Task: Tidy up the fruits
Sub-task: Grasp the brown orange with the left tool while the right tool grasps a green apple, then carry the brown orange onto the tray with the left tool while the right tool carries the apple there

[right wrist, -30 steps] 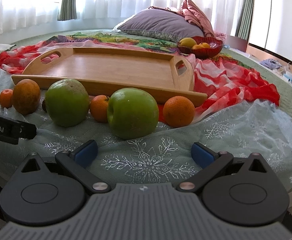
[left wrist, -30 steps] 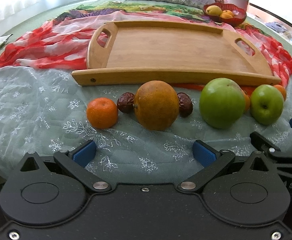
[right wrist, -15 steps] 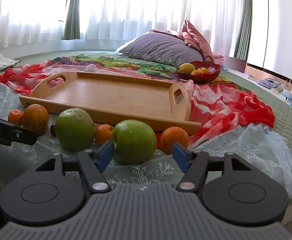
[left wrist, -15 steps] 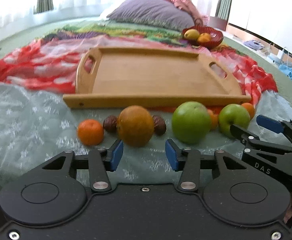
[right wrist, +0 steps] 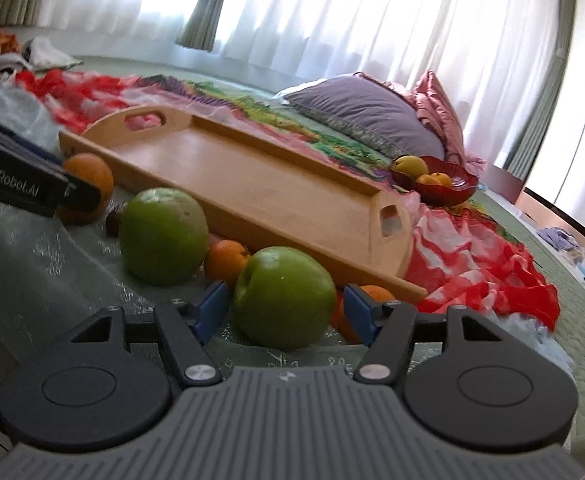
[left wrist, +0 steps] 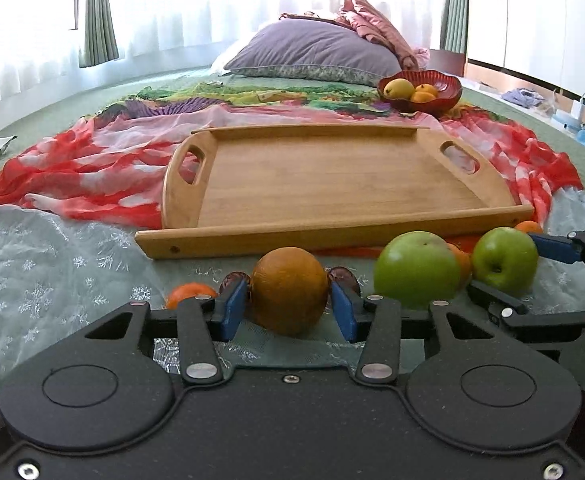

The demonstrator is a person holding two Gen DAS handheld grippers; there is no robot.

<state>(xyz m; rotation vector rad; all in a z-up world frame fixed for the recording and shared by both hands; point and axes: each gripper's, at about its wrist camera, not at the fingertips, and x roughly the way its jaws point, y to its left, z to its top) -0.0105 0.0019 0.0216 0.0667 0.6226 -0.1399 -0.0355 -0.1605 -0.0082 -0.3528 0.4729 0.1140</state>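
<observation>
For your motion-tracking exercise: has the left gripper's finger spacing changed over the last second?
Yes. The left gripper has narrowed its fingers around the big orange, which sits unmoved before the wooden tray.

Bed [left wrist: 52, 120] with green quilted cover. Purple pillow [left wrist: 312, 54] at far edge. White sheer curtains [right wrist: 332, 20], green drapes [left wrist: 96, 12]; strong daylight behind them.

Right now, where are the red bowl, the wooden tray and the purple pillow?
red bowl [left wrist: 448, 87], left wrist view, right rim.
wooden tray [left wrist: 332, 176], left wrist view, bare floor.
purple pillow [left wrist: 312, 50], left wrist view, middle.
</observation>
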